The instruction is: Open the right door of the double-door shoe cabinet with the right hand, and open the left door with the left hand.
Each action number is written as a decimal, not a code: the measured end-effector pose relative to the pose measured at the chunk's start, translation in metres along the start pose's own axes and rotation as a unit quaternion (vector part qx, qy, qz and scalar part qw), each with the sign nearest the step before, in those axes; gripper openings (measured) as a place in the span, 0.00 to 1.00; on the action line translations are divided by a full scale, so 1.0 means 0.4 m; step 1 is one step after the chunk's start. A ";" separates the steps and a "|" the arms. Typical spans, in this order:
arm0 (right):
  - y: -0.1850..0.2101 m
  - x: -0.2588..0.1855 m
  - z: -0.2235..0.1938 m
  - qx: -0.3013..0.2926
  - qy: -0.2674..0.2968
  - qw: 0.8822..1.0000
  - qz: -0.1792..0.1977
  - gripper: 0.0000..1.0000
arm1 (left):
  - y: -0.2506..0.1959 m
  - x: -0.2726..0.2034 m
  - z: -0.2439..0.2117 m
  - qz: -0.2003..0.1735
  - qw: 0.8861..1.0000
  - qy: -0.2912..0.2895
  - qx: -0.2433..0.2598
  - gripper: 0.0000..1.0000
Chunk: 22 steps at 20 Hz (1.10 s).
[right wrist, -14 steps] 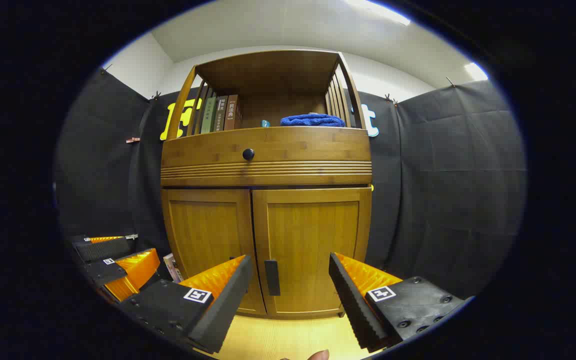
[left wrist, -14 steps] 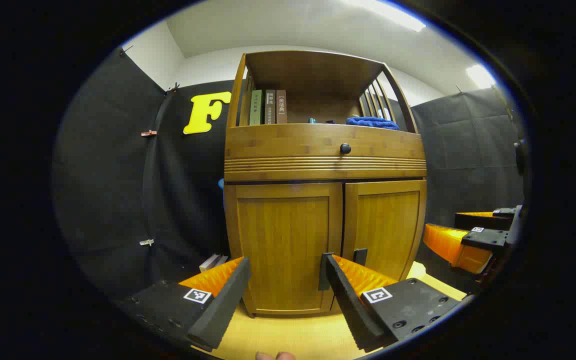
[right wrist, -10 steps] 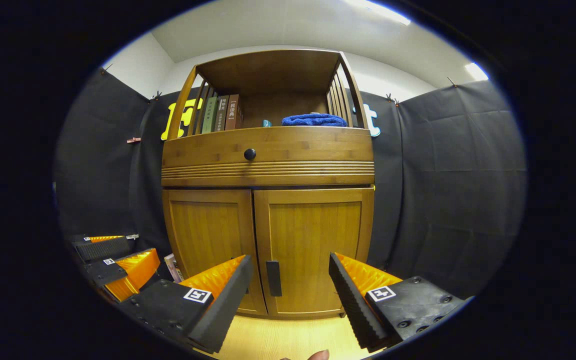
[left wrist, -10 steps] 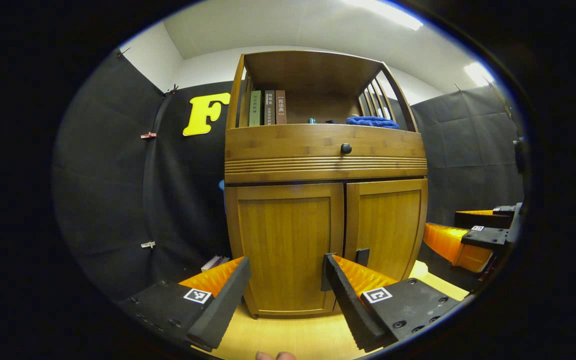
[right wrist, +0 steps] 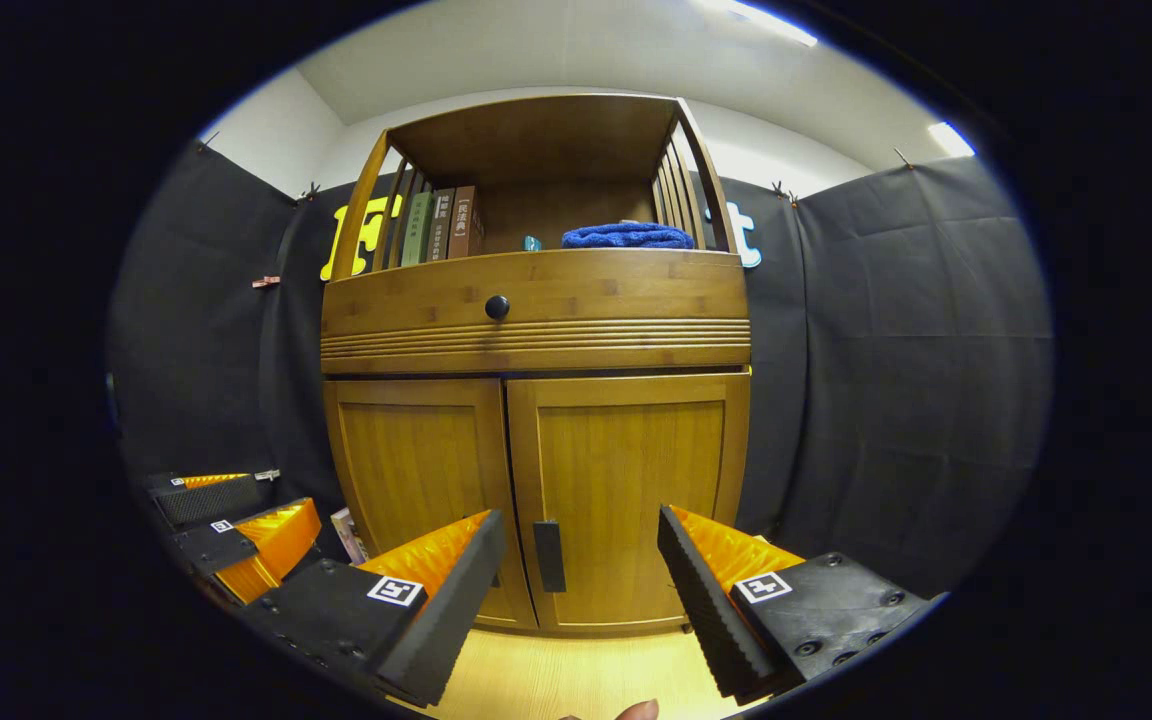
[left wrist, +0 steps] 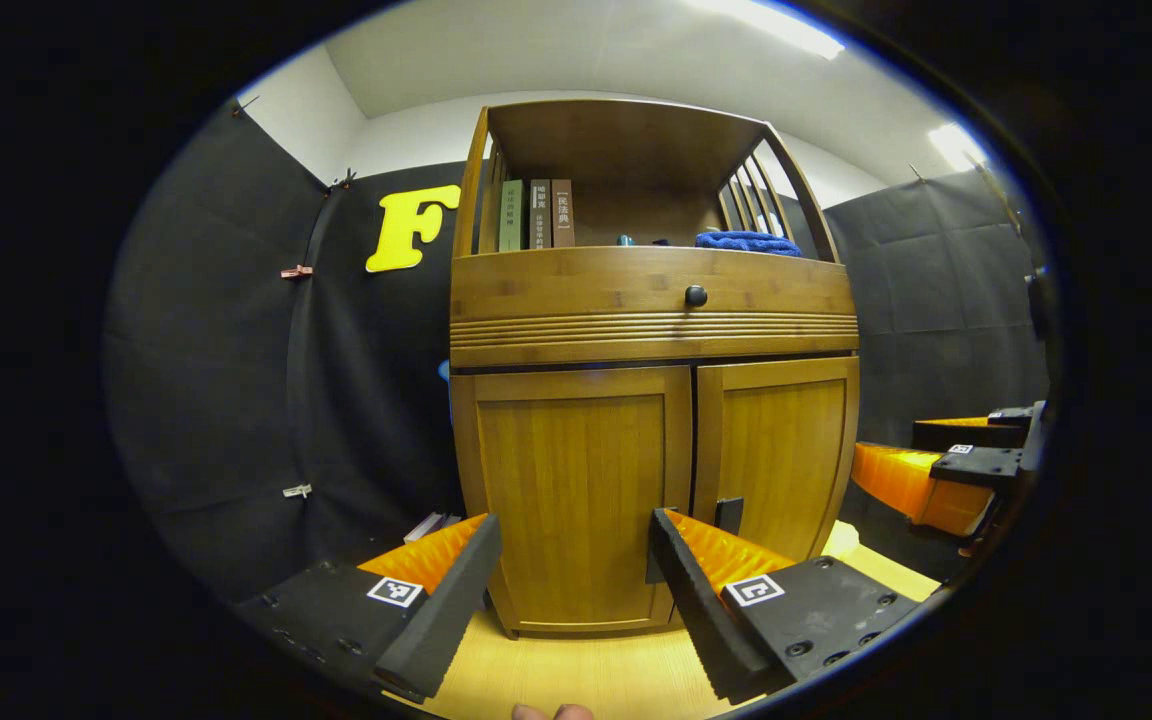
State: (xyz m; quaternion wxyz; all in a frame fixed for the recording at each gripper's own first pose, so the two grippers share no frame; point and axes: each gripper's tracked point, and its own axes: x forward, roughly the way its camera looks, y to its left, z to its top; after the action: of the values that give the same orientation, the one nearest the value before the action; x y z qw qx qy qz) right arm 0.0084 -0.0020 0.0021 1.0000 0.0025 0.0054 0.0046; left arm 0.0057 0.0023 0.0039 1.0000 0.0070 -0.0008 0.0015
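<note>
In the left gripper view, the left hand-held gripper is released, fingers spread before the closed left door of the shoe cabinet, not touching it. The right door lies just beside.

In the right gripper view, the right hand-held gripper is likewise released, holding nothing; the right door's handle sits between its fingers, farther ahead, doors closed.

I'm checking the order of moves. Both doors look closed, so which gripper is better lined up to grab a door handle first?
The right gripper, probably. Its open fingers frame the right door's handle. In the left gripper view, the left gripper faces the left door, whose handle sits behind its finger.
</note>
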 end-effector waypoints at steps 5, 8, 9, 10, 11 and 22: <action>-0.007 0.000 0.005 0.000 -0.005 1.000 -0.003 0.99 | -0.010 0.000 0.003 -0.002 1.000 -0.002 -0.003 0.92; -0.010 0.006 -0.004 0.002 -0.002 1.000 -0.004 0.99 | -0.014 -0.001 0.004 -0.003 1.000 -0.003 -0.001 0.92; -0.012 0.010 -0.009 0.002 -0.003 1.000 -0.003 0.99 | -0.014 -0.001 0.003 -0.004 1.000 -0.004 0.000 0.92; -0.010 0.017 -0.013 0.002 -0.003 1.000 -0.003 0.99 | -0.015 -0.001 0.005 -0.003 1.000 -0.005 0.001 0.92; -0.007 0.029 -0.019 0.002 -0.005 1.000 -0.002 0.99 | -0.017 0.000 0.005 -0.003 1.000 -0.006 0.001 0.92; 0.028 0.246 -0.221 0.013 0.024 0.999 0.023 0.96 | -0.008 0.022 -0.041 0.008 1.000 0.006 -0.015 0.92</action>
State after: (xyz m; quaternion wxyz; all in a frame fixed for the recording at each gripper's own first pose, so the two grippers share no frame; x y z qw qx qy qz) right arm 0.1057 0.0107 -0.0872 0.9991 0.0156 0.0294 0.0272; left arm 0.0144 -0.0008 -0.0125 0.9999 -0.0076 0.0053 0.0098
